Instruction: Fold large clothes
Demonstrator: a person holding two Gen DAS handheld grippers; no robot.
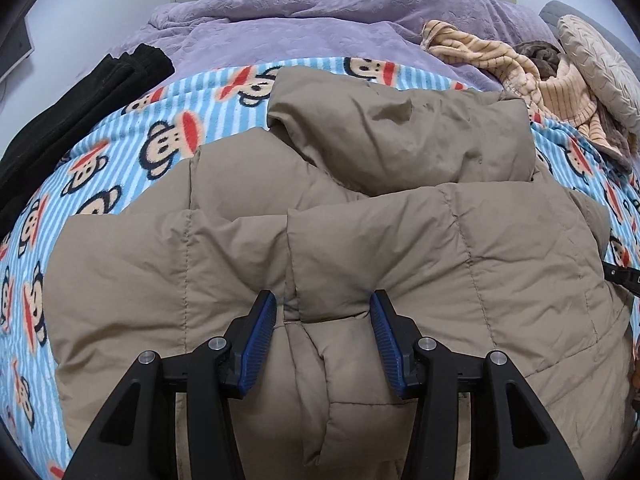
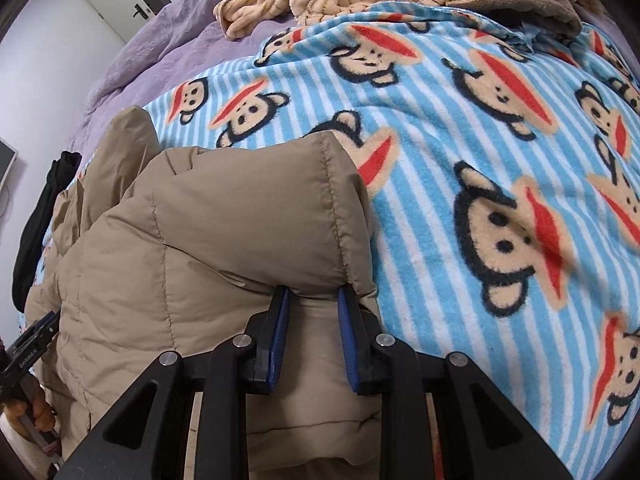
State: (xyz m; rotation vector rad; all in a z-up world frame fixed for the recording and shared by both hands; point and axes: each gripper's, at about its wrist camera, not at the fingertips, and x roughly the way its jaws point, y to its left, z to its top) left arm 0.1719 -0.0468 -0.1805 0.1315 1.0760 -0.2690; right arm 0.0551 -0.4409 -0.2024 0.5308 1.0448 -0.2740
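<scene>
Tan puffer jacket (image 1: 320, 240) lies bunched on monkey-print blanket (image 1: 120, 152) over the bed. Left gripper (image 1: 323, 302) jaws half open, straddling a jacket fold, pressing in. Right gripper (image 2: 313, 295) jaws narrow, pinching the jacket's edge; blanket just right.

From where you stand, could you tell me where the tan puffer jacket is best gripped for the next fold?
Probably the near hem edge of the tan puffer jacket, approached from the near side. There the quilted layers bunch into pinchable ridges; the left hand-held gripper straddles one, and the right hand-held gripper clamps the corner.
</scene>
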